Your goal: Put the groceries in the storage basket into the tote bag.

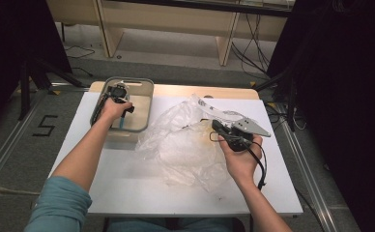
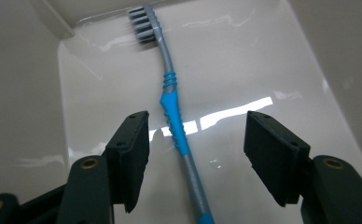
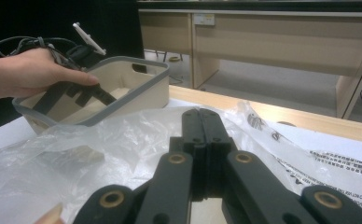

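Left gripper hangs inside the beige bin, jaws apart and astride the blue-grey toothbrush, which lies flat on the bin floor untouched. Right gripper sits clenched, empty, over the crumpled clear plastic bag on the white table.

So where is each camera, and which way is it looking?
High view: above the table, looking down; both forearms, left claw, right claw.
Left gripper view: on the left claw, inside the bin, toothbrush between open jaws.
Right gripper view: on the shut right claw, over the plastic bag.
Shared: bin, bag.
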